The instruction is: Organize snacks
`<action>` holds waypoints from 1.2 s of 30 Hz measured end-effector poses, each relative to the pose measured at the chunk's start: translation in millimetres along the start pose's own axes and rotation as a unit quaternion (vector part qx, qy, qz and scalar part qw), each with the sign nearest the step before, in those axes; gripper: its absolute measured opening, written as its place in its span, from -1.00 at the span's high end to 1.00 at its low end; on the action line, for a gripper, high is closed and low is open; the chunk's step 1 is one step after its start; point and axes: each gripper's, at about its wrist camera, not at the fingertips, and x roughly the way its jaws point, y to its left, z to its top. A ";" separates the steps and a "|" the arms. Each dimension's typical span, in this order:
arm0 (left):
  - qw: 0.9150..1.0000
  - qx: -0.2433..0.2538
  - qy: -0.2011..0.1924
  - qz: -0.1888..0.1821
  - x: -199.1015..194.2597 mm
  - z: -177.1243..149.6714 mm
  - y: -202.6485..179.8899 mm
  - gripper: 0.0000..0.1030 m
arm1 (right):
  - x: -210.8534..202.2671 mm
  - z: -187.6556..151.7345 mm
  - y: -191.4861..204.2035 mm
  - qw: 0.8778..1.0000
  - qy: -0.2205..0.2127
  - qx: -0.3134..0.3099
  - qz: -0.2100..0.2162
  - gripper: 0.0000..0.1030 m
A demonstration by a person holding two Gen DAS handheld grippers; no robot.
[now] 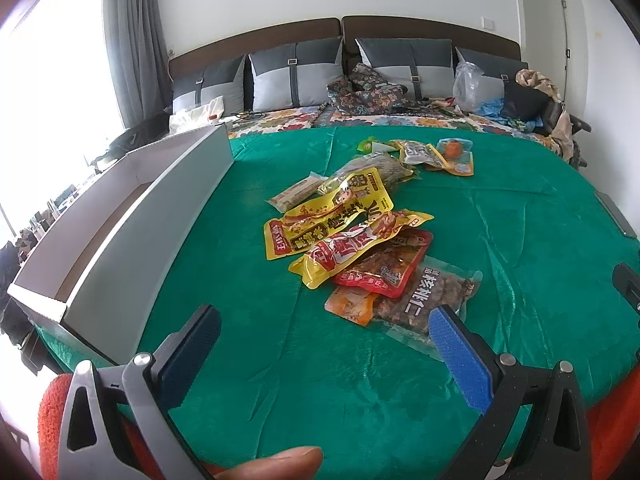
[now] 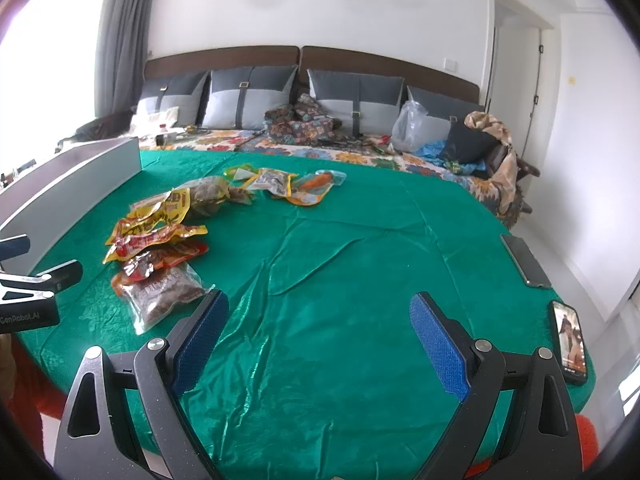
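A green cloth [image 1: 304,380] covers the work surface at the foot of a bed. The left gripper [image 1: 324,344] hovers low with its jaws spread wide and empty, pointing at the snack packets [image 1: 352,236] heaped just ahead, the clear nut bag [image 1: 424,300] nearest. A white box [image 1: 120,240] stands open to its left. Best to pinch one packet by its edge, not the heap. The right gripper [image 2: 320,340] hangs wide open over bare cloth, empty, two phones [image 2: 570,342] to its right.

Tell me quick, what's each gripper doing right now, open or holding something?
Left gripper: open, holding nothing, just short of the clear walnut packet.
Right gripper: open, holding nothing, over bare green cloth.
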 end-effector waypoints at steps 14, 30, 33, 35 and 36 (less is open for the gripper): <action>1.000 -0.001 0.002 0.002 2.2 -0.5 2.6 -0.99 | 0.9 -0.2 0.6 1.000 0.000 0.000 0.000 -0.83; 1.000 -0.001 0.003 0.002 3.0 -1.3 2.8 -0.99 | 0.2 0.0 0.4 1.000 0.000 0.000 0.001 -0.83; 1.000 0.000 0.004 0.003 3.2 -1.6 3.3 -0.99 | 0.3 -0.1 0.3 1.000 0.000 0.000 0.001 -0.83; 1.000 0.000 0.004 0.003 3.5 -2.0 3.3 -0.99 | 0.4 -0.2 0.1 1.000 0.000 0.000 0.001 -0.83; 1.000 0.000 0.004 0.003 3.5 -1.9 3.3 -0.99 | 0.4 -0.2 0.1 1.000 0.000 0.000 0.001 -0.83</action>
